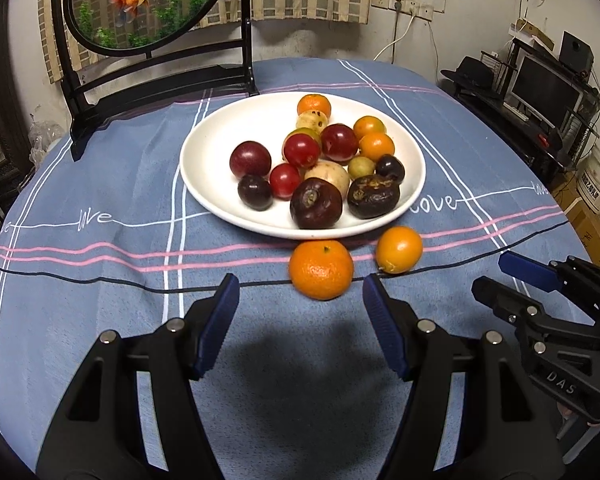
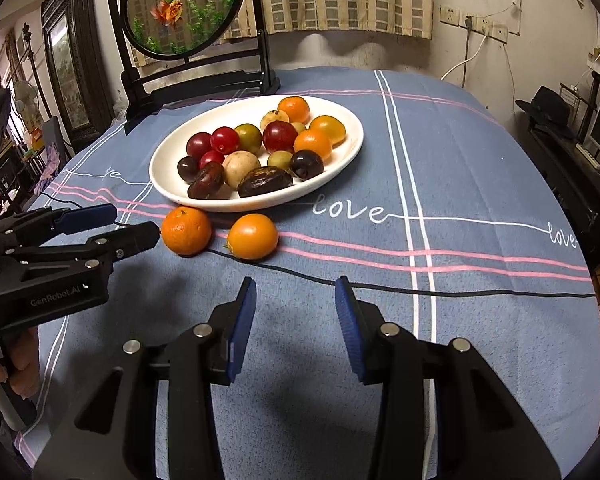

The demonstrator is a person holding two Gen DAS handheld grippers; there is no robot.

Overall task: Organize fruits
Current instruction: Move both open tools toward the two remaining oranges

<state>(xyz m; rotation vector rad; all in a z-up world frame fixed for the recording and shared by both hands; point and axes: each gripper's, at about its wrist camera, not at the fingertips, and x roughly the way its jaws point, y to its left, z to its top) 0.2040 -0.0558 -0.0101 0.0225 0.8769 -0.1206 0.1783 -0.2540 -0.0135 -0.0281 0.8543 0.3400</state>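
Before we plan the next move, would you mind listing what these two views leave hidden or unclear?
- Left wrist view: the right gripper is partly cut off by the frame edge.
- Right wrist view: the left gripper has its handle cut off at the frame edge.
- Both views: fruits at the back of the plate are partly hidden by fruits in front.
- Both views: the underside of the mandarin is unseen.

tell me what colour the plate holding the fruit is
White plate, clearest in the left wrist view.
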